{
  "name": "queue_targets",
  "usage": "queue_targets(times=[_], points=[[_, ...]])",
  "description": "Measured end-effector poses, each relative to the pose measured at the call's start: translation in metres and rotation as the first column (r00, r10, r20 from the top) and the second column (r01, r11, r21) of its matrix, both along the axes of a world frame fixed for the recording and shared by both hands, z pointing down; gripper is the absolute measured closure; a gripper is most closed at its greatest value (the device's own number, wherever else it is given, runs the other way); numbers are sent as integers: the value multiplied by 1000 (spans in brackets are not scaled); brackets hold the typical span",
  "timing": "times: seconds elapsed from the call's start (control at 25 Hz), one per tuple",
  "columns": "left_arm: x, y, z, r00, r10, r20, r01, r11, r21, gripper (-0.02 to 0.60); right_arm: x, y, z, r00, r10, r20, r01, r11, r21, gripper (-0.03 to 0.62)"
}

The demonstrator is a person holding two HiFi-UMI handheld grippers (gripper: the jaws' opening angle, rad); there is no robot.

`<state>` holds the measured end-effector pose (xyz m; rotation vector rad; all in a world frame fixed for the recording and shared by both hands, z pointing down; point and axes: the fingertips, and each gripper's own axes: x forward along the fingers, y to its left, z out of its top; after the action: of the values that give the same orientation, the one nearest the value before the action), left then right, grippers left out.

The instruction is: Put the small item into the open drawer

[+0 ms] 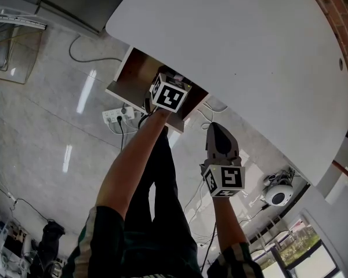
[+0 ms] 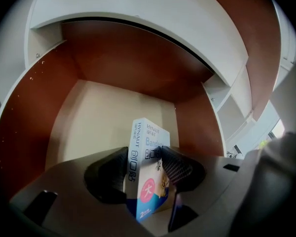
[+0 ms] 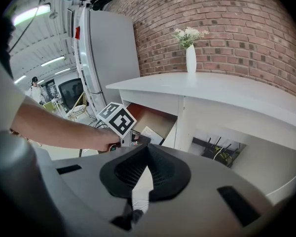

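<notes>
The small item is a white and blue bandage box (image 2: 147, 169). It stands on end, tilted, on the pale floor of the open drawer (image 2: 103, 117). My left gripper (image 2: 144, 164) reaches down into the drawer with the box between its jaws. The jaws stand wide, with a thin gap at the left pad (image 2: 108, 174), so it is open. In the head view the drawer (image 1: 136, 77) juts out from under the white counter, and the left gripper (image 1: 170, 94) hides the box. My right gripper (image 1: 216, 129) hangs in front of the counter, shut and empty, its pads meeting (image 3: 147, 157).
The white counter top (image 1: 238, 45) overhangs the drawer. The drawer has brown side walls (image 2: 24, 127). A power strip (image 1: 117, 116) and cables lie on the tiled floor below. A white vase of flowers (image 3: 191, 56) stands by the brick wall. A grey cabinet (image 3: 108, 58) is at the left.
</notes>
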<state>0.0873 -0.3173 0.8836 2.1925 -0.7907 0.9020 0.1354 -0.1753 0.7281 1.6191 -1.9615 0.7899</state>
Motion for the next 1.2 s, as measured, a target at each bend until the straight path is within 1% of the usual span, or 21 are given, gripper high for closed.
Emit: queue_targets(times=[0.12, 0.2, 0.32, 0.48, 0.56, 0.68, 0.84, 0.92, 1.04, 1.12, 1.2], points=[[-3, 0, 6, 999, 14, 34, -13, 1000, -11, 350, 3, 1, 1, 1000, 3, -2, -3, 1000, 0, 569], [-4, -1, 6, 999, 9, 43, -9, 1000, -6, 341, 4, 1, 0, 1000, 3, -5, -3, 1000, 6, 569], [-10, -5, -1, 999, -18, 41, 17, 1000, 20, 336, 2, 3, 0, 1000, 0, -5, 0, 1000, 4, 569], [-17, -2, -17, 999, -38, 14, 37, 998, 48, 337, -6, 3, -5, 1000, -18, -2, 18, 1000, 11, 569], [-19, -1, -30, 1000, -25, 2, 24, 995, 92, 337, -11, 0, -9, 1000, -20, 1, 20, 1000, 20, 569], [-26, 2, -54, 1000, 13, 18, -16, 983, 182, 337, -18, -5, -16, 1000, -16, -8, 17, 999, 30, 569], [-35, 10, -85, 999, 37, 21, -41, 967, 250, 339, -27, -9, -28, 1000, -10, 6, 10, 999, 42, 569], [-42, 13, -99, 999, 38, 17, -41, 962, 269, 354, -33, -10, -36, 1000, -11, 17, 10, 999, 50, 569], [-55, 22, -119, 1000, 23, 3, -23, 960, 279, 416, -42, -7, -48, 1000, -14, 23, 13, 998, 54, 569], [-66, 31, -133, 1000, 3, -10, 0, 957, 289, 434, -47, -4, -57, 1000, -12, 25, 11, 998, 54, 569], [-77, 39, -148, 1000, -10, -10, 12, 951, 310, 486, -52, -3, -64, 1000, -16, 23, 15, 998, 57, 569]])
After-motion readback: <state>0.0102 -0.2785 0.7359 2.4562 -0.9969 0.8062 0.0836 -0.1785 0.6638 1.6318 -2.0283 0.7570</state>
